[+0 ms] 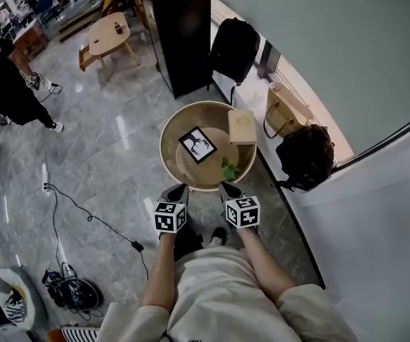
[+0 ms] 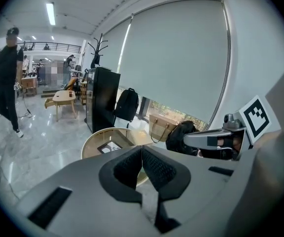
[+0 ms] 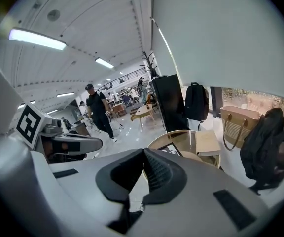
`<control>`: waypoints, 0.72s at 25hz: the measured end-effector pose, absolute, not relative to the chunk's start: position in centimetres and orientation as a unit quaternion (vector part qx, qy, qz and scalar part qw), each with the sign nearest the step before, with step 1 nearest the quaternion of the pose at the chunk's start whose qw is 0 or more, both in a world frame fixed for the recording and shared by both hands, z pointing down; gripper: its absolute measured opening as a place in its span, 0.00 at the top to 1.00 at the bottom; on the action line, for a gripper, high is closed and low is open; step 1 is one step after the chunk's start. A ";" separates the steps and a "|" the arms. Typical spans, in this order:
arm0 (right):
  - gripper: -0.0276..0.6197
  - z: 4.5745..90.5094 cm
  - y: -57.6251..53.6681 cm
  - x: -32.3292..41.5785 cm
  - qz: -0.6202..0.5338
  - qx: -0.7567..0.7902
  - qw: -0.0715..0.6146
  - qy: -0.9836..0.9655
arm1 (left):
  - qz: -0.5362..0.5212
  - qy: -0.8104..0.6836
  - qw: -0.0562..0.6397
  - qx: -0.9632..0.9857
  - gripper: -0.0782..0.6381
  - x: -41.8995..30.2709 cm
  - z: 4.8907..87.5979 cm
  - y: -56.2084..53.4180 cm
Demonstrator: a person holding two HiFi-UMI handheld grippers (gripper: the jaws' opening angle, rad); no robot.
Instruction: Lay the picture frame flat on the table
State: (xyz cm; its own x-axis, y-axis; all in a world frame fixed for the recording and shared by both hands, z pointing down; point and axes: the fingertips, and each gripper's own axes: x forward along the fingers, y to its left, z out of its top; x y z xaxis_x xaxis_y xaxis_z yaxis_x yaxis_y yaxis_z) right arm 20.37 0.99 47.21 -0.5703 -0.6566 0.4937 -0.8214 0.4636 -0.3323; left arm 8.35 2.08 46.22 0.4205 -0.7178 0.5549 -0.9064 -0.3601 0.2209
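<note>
At the far left a person in black clothes (image 1: pixel 6 84) is seen on the grey floor; the left gripper (image 1: pixel 176 189) is held just before the near rim of the round table (image 1: pixel 168 164), and its jaws are pressed together with nothing between them; the picture frame (image 1: pixel 197 144) is seen lying flat near the middle of the table top; a green object (image 1: pixel 229 167) and a tan box (image 1: pixel 242 127) are placed to its right; the right gripper (image 1: pixel 228 189) is likewise closed and empty; a black backpack (image 1: pixel 306 157) is seen by the wall.
</note>
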 end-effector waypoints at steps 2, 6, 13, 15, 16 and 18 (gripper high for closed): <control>0.91 47.2 1.1 20.3 0.273 0.439 0.153 -0.842 | 0.187 -0.504 0.254 0.804 0.86 8.3 46.1 2.2; 0.91 47.2 1.4 20.4 0.269 0.444 0.158 -0.840 | 0.186 -0.505 0.253 0.804 0.86 8.2 46.1 2.4; 0.91 47.5 1.4 20.9 0.260 0.452 0.165 -0.837 | 0.186 -0.505 0.252 0.805 0.86 8.4 46.3 2.6; 0.91 47.6 1.5 20.8 0.259 0.453 0.167 -0.837 | 0.186 -0.506 0.252 0.804 0.86 8.3 46.4 2.7; 0.91 47.6 1.5 20.7 0.257 0.453 0.168 -0.837 | 0.186 -0.507 0.253 0.803 0.86 8.2 46.4 2.7; 0.91 47.5 1.5 20.5 0.254 0.451 0.169 -0.839 | 0.185 -0.508 0.254 0.802 0.86 8.0 46.3 2.7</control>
State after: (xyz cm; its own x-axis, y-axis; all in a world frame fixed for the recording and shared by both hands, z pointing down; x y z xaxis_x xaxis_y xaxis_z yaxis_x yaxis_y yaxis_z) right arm 20.49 1.53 47.54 -0.5361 -0.6707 0.5127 -0.8424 0.4643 -0.2734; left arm 8.00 2.67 46.29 0.4150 -0.7218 0.5539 -0.9090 -0.3544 0.2192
